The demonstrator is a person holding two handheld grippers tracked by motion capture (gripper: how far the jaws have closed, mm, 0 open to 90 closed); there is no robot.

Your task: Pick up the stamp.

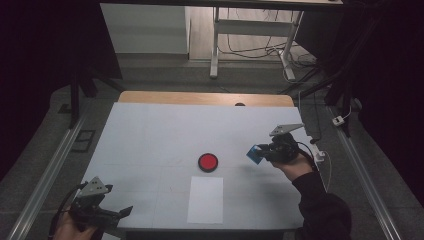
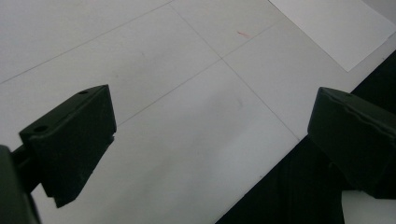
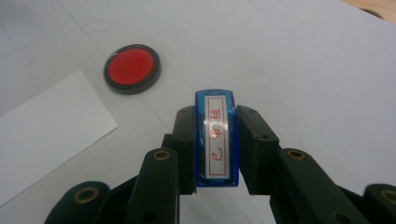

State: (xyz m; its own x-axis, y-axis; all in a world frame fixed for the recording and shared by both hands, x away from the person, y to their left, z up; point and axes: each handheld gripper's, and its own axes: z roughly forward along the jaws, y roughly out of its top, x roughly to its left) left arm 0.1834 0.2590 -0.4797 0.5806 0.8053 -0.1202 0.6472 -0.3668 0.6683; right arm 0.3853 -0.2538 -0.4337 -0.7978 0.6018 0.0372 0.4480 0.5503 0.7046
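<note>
Right gripper view: a blue plastic rectangular stamp [image 3: 217, 140], its white face printed with red characters inside a red frame, sits clamped between the two black jaws of the right gripper [image 3: 216, 144], lifted clear of the white table surface [image 3: 303, 60]. Beyond it and to the left lie a round red ink pad in a black rim [image 3: 132, 68] and, nearer the camera, a blank white sheet of paper [image 3: 44, 135]. From the high view the same stamp [image 1: 255, 154] shows as a small blue block at the tip of the right gripper [image 1: 261, 153], held above the table's right side, with the ink pad [image 1: 208, 162] near the middle and the paper [image 1: 205, 199] just in front of it, toward the person. The left gripper [image 1: 122, 212] rests at the near left corner with its jaws standing wide apart and nothing between them; its own camera looks across bare table [image 2: 187, 116] toward a corner of the paper [image 2: 336, 28]. The step in hand appears to be carrying the stamp toward the ink pad for inking. The next move would call for bringing the stamp over the red disc, turning its printing face downward and pressing squarely, before going on to the paper. Which face of the stamp carries the printing surface is hard to tell from these angles.
</note>
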